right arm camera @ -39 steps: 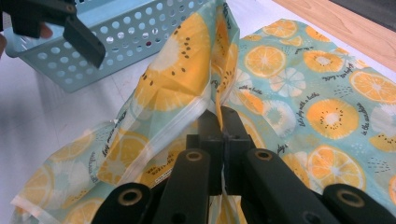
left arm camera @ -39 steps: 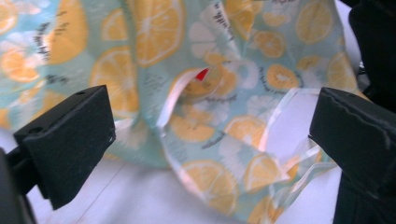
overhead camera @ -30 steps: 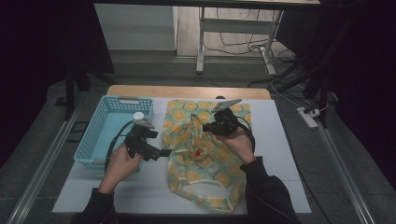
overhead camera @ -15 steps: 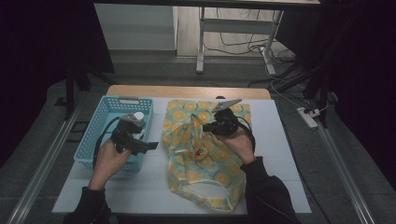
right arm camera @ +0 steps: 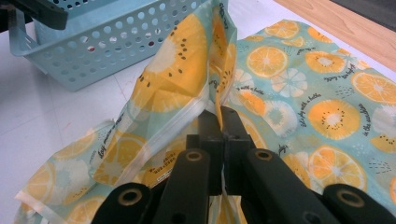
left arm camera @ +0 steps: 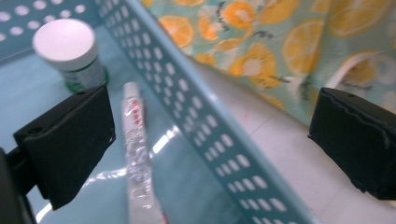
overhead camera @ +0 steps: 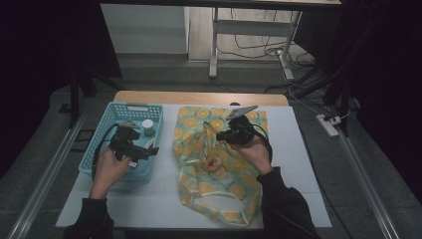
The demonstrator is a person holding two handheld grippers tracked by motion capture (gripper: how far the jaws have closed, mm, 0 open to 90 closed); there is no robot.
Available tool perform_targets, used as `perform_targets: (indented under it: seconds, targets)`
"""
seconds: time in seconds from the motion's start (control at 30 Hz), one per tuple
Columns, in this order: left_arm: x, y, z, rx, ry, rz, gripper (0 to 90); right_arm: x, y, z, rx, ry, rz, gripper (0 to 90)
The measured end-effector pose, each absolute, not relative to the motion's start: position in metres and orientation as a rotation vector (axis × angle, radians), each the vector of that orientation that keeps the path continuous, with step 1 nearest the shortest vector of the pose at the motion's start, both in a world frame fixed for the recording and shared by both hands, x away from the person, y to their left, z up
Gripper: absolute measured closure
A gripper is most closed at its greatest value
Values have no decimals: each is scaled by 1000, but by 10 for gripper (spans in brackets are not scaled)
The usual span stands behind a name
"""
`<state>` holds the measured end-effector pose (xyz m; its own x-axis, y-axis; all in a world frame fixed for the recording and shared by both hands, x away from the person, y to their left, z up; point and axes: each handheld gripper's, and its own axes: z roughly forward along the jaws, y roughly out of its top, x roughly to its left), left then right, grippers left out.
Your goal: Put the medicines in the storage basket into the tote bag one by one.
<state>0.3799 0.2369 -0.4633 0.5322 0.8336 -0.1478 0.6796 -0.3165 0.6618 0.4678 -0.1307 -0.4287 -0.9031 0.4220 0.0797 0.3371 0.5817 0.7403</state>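
A plastic bag (overhead camera: 219,169) printed with orange slices lies on the white table, with something red (overhead camera: 213,162) inside its raised mouth. My right gripper (overhead camera: 221,135) is shut on the bag's upper rim (right arm camera: 215,100) and holds it lifted. My left gripper (overhead camera: 151,151) is open and holds nothing. It hovers over the right wall of a light blue perforated basket (overhead camera: 99,149). In the left gripper view its jaws straddle that basket wall (left arm camera: 210,140). A small tube (left arm camera: 135,149) and a white-capped jar (left arm camera: 70,51) lie inside the basket.
The basket (right arm camera: 107,42) stands just left of the bag on the white table (overhead camera: 298,149), whose far edge is wood (overhead camera: 199,97). A metal stand and cables are on the floor beyond. Dark surroundings lie on both sides.
My left hand has drawn away from the bag toward the left and now hangs over the basket, its jaws open. The right gripper and the lifted bag rim have stayed put.
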Motion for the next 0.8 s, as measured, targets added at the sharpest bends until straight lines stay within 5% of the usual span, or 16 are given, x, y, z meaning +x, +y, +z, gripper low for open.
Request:
perform_targets:
  seconds: [0.57,0.8]
  targets:
    - [392,255,-472,2108,1286,381,5,468,-128,-432,651,2707,1214,900]
    - [405,257,-485,2129,1301,320,0,468,-127,-433,649,2710,1212,900]
